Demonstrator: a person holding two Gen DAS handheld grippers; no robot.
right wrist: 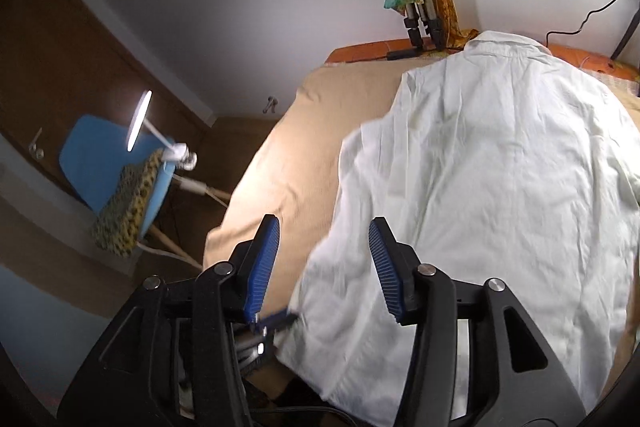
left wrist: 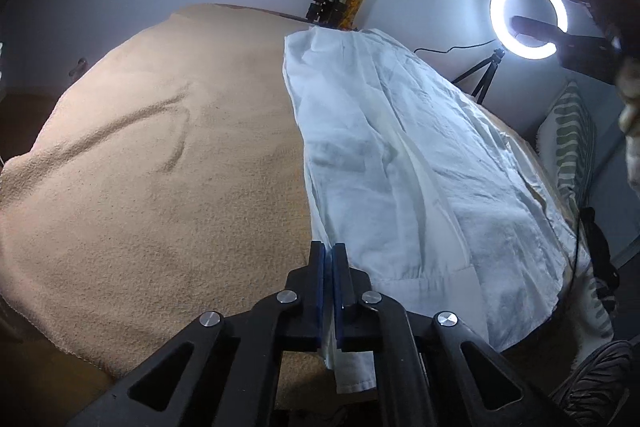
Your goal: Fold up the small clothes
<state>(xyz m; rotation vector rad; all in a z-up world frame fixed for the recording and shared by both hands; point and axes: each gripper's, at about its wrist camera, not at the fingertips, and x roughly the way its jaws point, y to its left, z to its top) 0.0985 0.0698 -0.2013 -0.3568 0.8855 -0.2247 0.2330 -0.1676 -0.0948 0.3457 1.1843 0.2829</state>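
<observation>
A white shirt lies spread on a beige blanket, collar end at the far side. My left gripper is shut on the shirt's near left edge, and a strip of white cloth shows pinched between its blue pads. The right wrist view looks down on the same shirt, with my right gripper open above its near left part and nothing between its fingers. The left gripper shows there as a small blue tip at the shirt's near corner. The right gripper hangs dark against the ring light.
A lit ring light on a small tripod stands at the far right, beside a striped cushion. Folded tripod legs wrapped in coloured cloth lean at the wall behind. A blue chair carrying a lamp stands off the blanket's left edge.
</observation>
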